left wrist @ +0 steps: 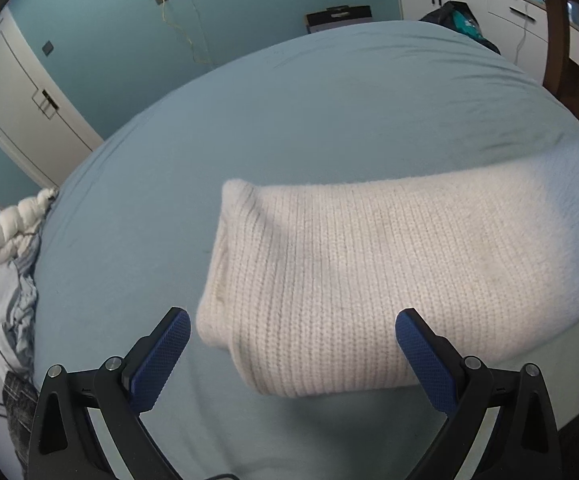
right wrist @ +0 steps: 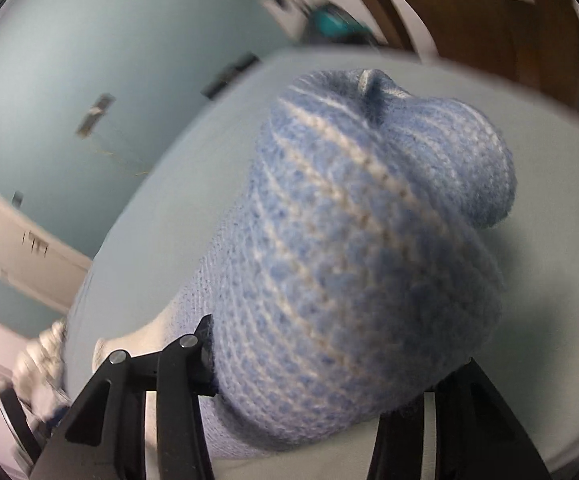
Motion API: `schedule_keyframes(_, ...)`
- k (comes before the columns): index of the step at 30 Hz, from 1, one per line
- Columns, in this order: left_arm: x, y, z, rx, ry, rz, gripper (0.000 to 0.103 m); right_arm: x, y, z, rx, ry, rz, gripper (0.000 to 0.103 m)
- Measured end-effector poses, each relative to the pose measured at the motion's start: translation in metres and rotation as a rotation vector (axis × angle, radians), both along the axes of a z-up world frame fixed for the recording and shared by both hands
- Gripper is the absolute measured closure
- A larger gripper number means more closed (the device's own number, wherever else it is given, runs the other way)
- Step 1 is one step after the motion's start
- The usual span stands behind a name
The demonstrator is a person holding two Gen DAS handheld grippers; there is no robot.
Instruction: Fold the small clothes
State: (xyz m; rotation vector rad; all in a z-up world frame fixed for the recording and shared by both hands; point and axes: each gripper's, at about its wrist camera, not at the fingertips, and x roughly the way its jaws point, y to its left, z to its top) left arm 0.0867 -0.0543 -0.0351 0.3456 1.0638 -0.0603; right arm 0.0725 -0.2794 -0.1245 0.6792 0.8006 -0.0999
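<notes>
A knitted sock [left wrist: 329,272], white along its body, lies across the pale blue bed sheet [left wrist: 289,120]. Its right end turns light blue and rises blurred toward the picture's edge [left wrist: 569,184]. My left gripper [left wrist: 293,316] stands open just above the sheet; the sock's near edge lies between its blue pads [left wrist: 161,356], which are apart from it. In the right wrist view the blue-and-white striped end of the sock [right wrist: 369,220] bulges out of my right gripper [right wrist: 335,356], which is shut on it and holds it above the sheet [right wrist: 169,220].
A heap of white and patterned clothes [left wrist: 5,264] sits at the bed's left edge. Beyond the bed are a white door [left wrist: 21,92], white cabinets [left wrist: 489,4], a dark bag [left wrist: 461,20] and a brown wooden post [left wrist: 561,40].
</notes>
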Motion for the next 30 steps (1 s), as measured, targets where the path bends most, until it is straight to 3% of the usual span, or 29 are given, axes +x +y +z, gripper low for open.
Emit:
schedule_keyframes(3,0.0,0.006,-0.003,-0.04,0.029,0.044,0.0,0.008,-0.024,-0.04,0.189,0.152,-0.111,0.05)
schedule_keyframes(5,-0.002,0.015,-0.004,-0.077,0.042,0.096,0.0,-0.002,-0.035,-0.048,0.299,0.175,-0.153,0.045)
schedule_keyframes(7,-0.005,0.031,-0.004,-0.157,0.069,0.184,0.0,-0.013,-0.034,-0.036,0.258,0.163,-0.152,0.045)
schedule_keyframes(9,-0.007,0.046,-0.008,-0.257,0.114,0.265,0.0,-0.026,-0.027,-0.022,0.17,0.165,-0.167,0.044)
schedule_keyframes(13,-0.016,0.068,-0.029,-0.429,0.226,0.436,0.0,-0.056,-0.003,0.005,-0.11,0.158,-0.184,0.039)
schedule_keyframes(15,-0.027,0.076,-0.047,-0.527,0.285,0.537,0.0,-0.073,0.012,0.028,-0.322,0.105,-0.243,0.03)
schedule_keyframes(17,-0.033,0.08,-0.061,-0.611,0.305,0.616,0.0,-0.085,0.021,0.041,-0.445,0.03,-0.267,0.009)
schedule_keyframes(18,-0.034,0.081,-0.067,-0.631,0.302,0.662,0.0,-0.089,0.028,0.05,-0.495,-0.032,-0.249,0.007)
schedule_keyframes(23,-0.023,0.089,-0.085,-0.67,0.26,0.808,0.0,-0.043,0.072,0.054,-0.62,-0.089,-0.03,0.007)
schedule_keyframes(27,-0.019,0.096,-0.103,-0.843,0.242,0.96,0.0,-0.006,0.078,0.048,-0.734,-0.069,0.138,0.007)
schedule_keyframes(30,-0.018,0.098,-0.118,-0.955,0.218,1.035,0.0,0.015,0.06,0.044,-0.779,-0.019,0.135,0.007)
